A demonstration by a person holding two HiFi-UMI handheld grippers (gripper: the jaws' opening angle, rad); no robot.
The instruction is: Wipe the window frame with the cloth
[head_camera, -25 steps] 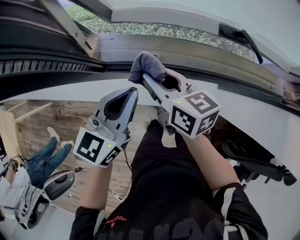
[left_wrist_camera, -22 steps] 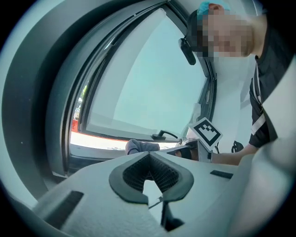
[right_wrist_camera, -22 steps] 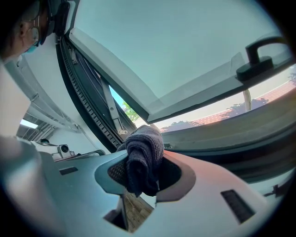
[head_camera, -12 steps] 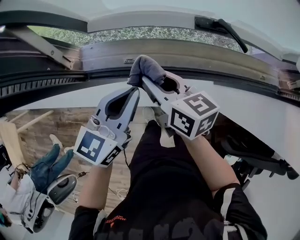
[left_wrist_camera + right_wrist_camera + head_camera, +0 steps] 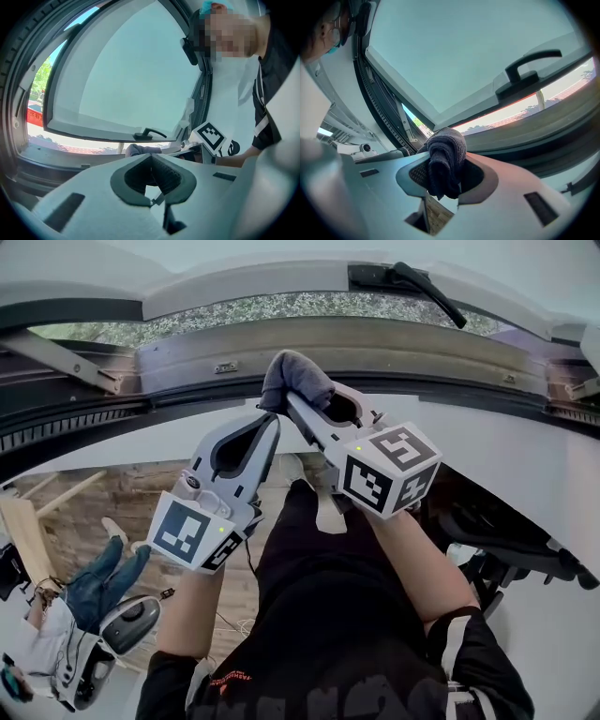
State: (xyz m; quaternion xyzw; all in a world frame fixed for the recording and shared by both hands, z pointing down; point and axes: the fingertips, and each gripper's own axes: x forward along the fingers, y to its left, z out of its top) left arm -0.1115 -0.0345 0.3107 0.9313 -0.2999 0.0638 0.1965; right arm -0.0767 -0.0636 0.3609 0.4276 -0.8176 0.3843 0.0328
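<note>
Both jaws are closed: right gripper (image 5: pixel 292 401) pinches the bunched cloth (image 5: pixel 295 376), which points up at the window frame (image 5: pixel 422 343); left gripper (image 5: pixel 271 420) sits empty just beside it.

Bright daylight comes through a white-framed window sash (image 5: pixel 262 279) swung open at the far side, with its black lever handle (image 5: pixel 412 277) to the right. Green foliage (image 5: pixel 281 307) shows outside, beyond the grey metal window frame (image 5: pixel 422 348). A white wall (image 5: pixel 525 465) runs below the frame, and a pale wood-plank floor (image 5: pixel 122 498) lies at the near left.
</note>
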